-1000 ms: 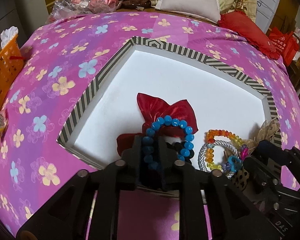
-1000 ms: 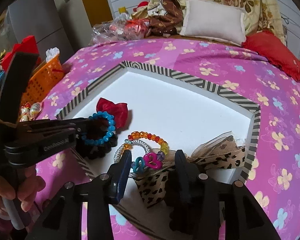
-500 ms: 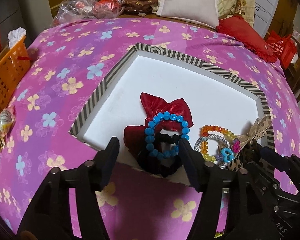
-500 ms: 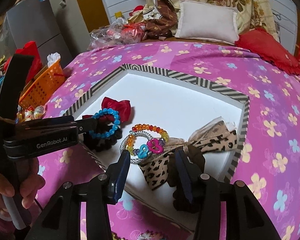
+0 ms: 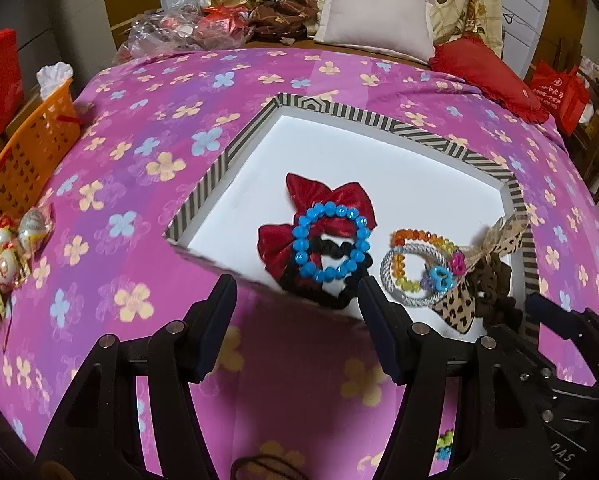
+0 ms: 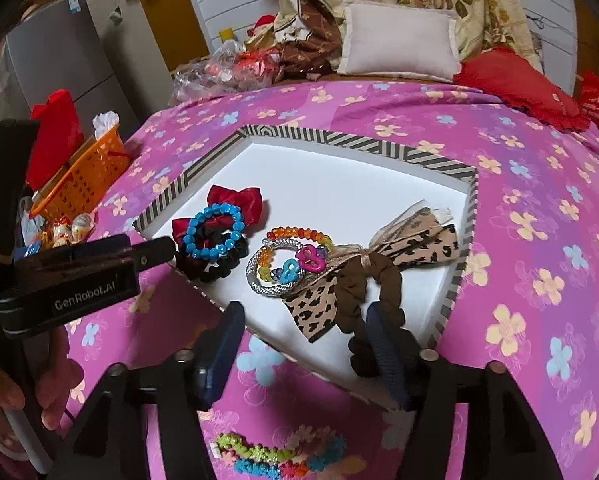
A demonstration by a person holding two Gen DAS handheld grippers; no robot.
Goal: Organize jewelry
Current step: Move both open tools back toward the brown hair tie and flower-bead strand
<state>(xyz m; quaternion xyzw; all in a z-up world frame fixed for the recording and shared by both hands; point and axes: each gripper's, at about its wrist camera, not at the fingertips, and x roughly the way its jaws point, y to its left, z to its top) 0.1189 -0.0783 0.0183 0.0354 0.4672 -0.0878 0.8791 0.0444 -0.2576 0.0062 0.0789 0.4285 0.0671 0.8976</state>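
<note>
Striped-rim tray [image 6: 379, 148] sits on the pink flowered bedspread [image 6: 539, 240]; all places are given from it. Inside, at its near-left corner: blue bead bracelet [image 6: 211, 232] lying flat on a black scrunchie [image 6: 223, 268] and red bow [image 6: 235, 202]. Toward the middle: orange-yellow bead bracelet [image 6: 299, 236] overlapping a silver rope bangle [image 6: 265, 286], pink and blue charms on top. Near-right: leopard-print bow [image 6: 319, 304], long axis running from near edge toward the right wall, with a brown scrunchie [image 6: 379, 280] over it. Outside the tray, on the bedspread just before its near edge: a multicoloured flower bracelet [image 6: 275, 456], long axis crosswise, below and behind the jaw tips; likely the next piece to bring in. Right gripper [image 6: 303, 344] is nearer to it, jaws wide apart, empty; the right finger overlaps the brown scrunchie in view, contact unclear. Left gripper [image 5: 295, 320] hangs before the near-left edge, jaws apart, empty, blue bracelet just beyond. In the way: tray's near wall and the crowded near-right corner. Orange basket [image 6: 79, 176] well off left.
</note>
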